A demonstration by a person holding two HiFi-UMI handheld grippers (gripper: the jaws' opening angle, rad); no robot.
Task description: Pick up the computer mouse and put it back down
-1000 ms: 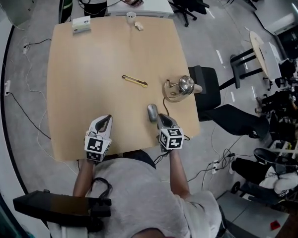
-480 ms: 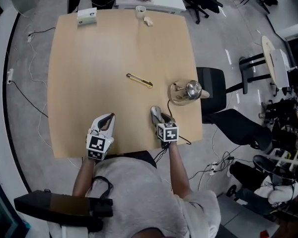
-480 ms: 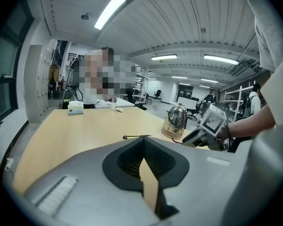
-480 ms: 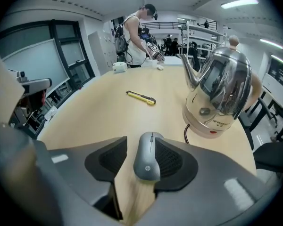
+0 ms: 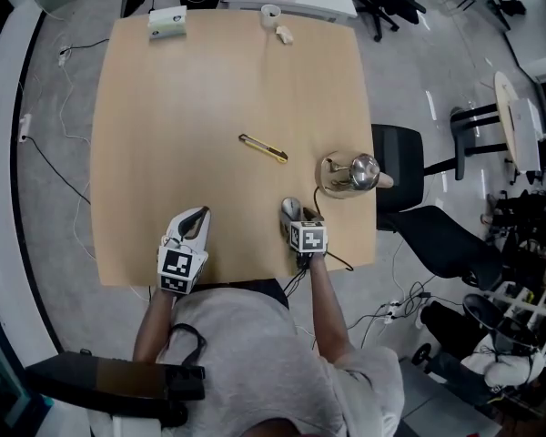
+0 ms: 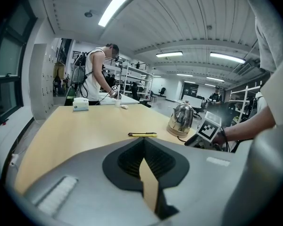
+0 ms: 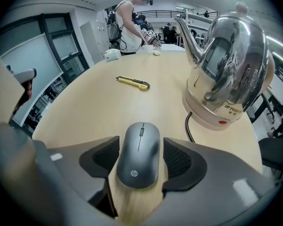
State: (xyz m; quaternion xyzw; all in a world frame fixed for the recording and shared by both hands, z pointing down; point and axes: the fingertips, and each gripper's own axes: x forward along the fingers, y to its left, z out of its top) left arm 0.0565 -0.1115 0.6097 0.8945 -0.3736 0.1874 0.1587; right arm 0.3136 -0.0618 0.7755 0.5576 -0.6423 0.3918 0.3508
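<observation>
A steel electric kettle (image 5: 362,171) stands on its base near the right edge of the light wooden table (image 5: 164,135); a yellow utility knife (image 5: 263,148) lies mid-table; a white box (image 5: 167,22) and a white cup (image 5: 270,13) sit along the far edge; a black office chair (image 5: 397,160) stands just beside the kettle's side

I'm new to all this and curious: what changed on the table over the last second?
The right gripper came down over the computer mouse, its jaws opening; they now straddle it without pressing. The mouse, electric kettle and yellow utility knife stayed put on the table.
</observation>
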